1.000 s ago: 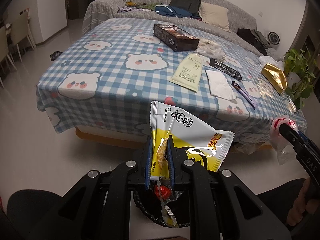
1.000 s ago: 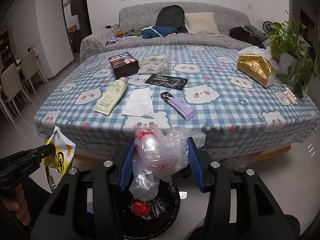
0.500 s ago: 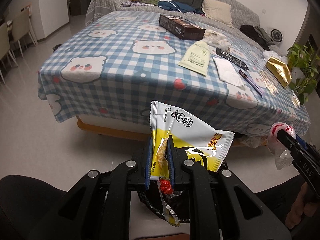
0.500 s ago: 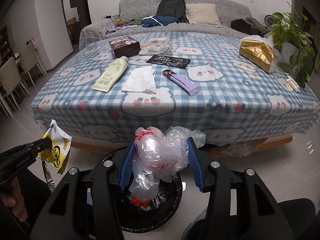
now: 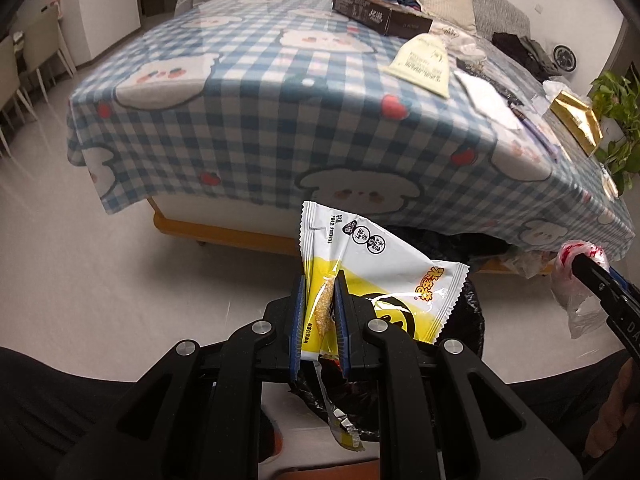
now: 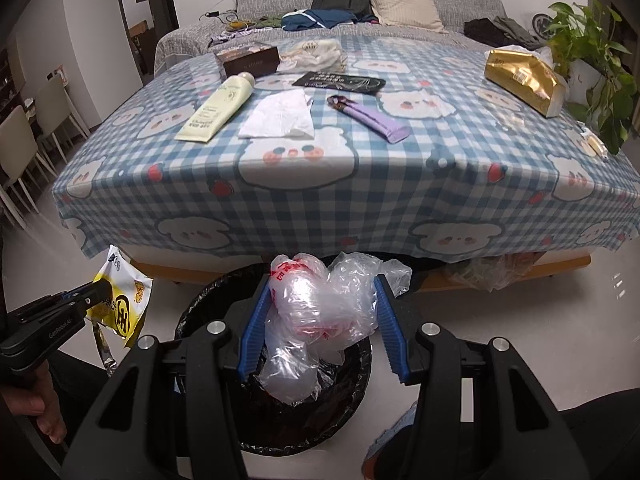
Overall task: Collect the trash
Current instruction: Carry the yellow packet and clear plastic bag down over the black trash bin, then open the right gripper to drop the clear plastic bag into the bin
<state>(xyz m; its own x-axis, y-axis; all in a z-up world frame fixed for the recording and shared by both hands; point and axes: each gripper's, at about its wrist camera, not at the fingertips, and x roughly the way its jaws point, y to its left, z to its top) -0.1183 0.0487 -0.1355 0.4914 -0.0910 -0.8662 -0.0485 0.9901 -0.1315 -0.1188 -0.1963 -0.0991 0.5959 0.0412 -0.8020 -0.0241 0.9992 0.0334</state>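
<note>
My left gripper [image 5: 319, 300] is shut on a yellow and white snack wrapper [image 5: 376, 276] and holds it over the left rim of a black-lined trash bin [image 5: 472, 320]. My right gripper [image 6: 320, 304] is shut on a crumpled clear plastic bag [image 6: 320, 308] with red print, held just above the open bin [image 6: 200, 312]. The left gripper [image 6: 88, 292] and wrapper [image 6: 120, 304] show at the left of the right wrist view. The right gripper and its bag [image 5: 576, 280] show at the right edge of the left wrist view.
A low table with a blue checked bear cloth [image 6: 360, 184] stands right behind the bin. On it lie a cream tube [image 6: 220, 108], a white tissue [image 6: 280, 116], a purple wrapper [image 6: 372, 118], a black packet [image 6: 340, 80], a brown box [image 6: 248, 60] and a gold bag [image 6: 524, 80]. A plant [image 6: 592, 60] stands at right.
Both grippers have dropped lower and closer to the bin with their loads still held. The table now fills more of each view.
</note>
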